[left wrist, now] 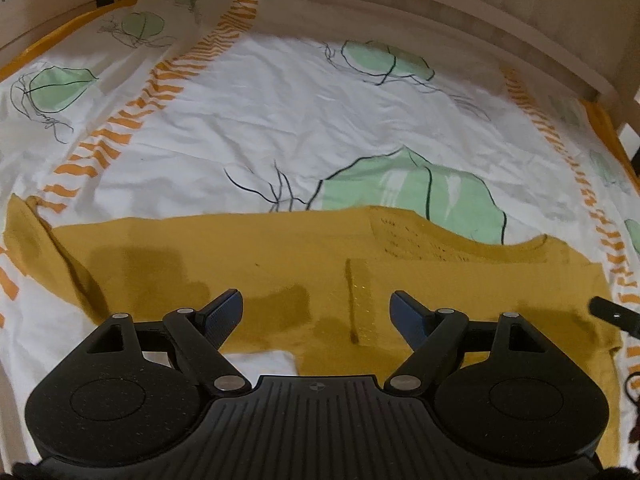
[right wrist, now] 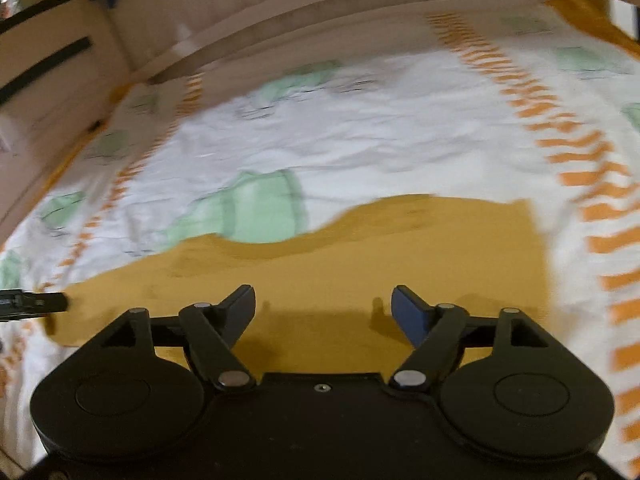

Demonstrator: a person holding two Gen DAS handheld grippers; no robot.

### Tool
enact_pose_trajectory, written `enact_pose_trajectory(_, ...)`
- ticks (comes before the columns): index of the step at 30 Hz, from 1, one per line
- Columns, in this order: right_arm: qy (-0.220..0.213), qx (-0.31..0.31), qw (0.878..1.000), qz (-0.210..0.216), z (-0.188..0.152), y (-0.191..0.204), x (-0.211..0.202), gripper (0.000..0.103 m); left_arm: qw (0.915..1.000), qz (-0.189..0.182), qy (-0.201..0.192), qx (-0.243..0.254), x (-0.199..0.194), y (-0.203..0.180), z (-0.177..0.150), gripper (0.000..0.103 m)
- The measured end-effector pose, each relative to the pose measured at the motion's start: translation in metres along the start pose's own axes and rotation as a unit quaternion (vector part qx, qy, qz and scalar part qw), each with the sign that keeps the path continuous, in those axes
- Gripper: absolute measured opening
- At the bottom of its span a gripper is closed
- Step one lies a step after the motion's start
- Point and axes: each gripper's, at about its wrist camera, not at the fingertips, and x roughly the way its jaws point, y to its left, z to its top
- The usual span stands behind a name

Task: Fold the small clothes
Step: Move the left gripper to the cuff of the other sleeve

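A mustard-yellow small garment [left wrist: 280,264] lies flat on a white bed sheet, with a sleeve [left wrist: 24,236] spread to the left in the left wrist view. My left gripper [left wrist: 316,312] is open and empty, low over the garment's near part. The garment also shows in the blurred right wrist view [right wrist: 360,260]. My right gripper [right wrist: 323,308] is open and empty just above it. The right gripper's tip [left wrist: 608,312] shows at the right edge of the left wrist view; the left gripper's tip [right wrist: 36,304] shows at the left edge of the right wrist view.
The sheet [left wrist: 280,120] is white with green leaf shapes and orange striped bands, and is wrinkled. A pale wooden bed rail [left wrist: 440,12] runs along the far side. Wooden slats [right wrist: 48,64] stand at the left in the right wrist view.
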Motion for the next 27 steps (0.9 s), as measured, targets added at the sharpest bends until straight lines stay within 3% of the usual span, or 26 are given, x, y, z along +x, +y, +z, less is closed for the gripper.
enact_pose_trajectory(4, 0.001, 0.022, 1.000, -0.010, -0.002, -0.033, 0.000, 0.078, 0.9999, 0.001, 0.007, 0.012, 0.007, -0.008, -0.004, 0.080)
enact_pose_trajectory(8, 0.036, 0.050, 0.998, -0.032, -0.011, -0.058, 0.012, 0.078, 0.9997, -0.002, 0.017, 0.016, 0.012, -0.010, -0.007, 0.080)
enact_pose_trajectory(14, 0.023, 0.061, 0.997, -0.038, -0.019, -0.064, 0.000, 0.078, 0.9999, 0.000, 0.015, -0.001, 0.012, -0.002, -0.006, 0.080)
enact_pose_trajectory(16, 0.013, 0.057, 0.998, -0.031, -0.021, -0.063, -0.010, 0.080, 0.9998, -0.004, 0.013, -0.016, 0.012, 0.005, -0.005, 0.080)
enact_pose_trajectory(21, -0.016, 0.036, 0.999, 0.007, -0.028, -0.051, -0.030, 0.096, 0.9980, -0.007, 0.006, -0.062, 0.012, 0.026, -0.002, 0.080)
enact_pose_trajectory(27, -0.011, 0.034, 0.998, 0.056, -0.027, -0.037, -0.025, 0.103, 0.9949, 0.037, -0.013, -0.092, 0.013, 0.058, 0.000, 0.080)
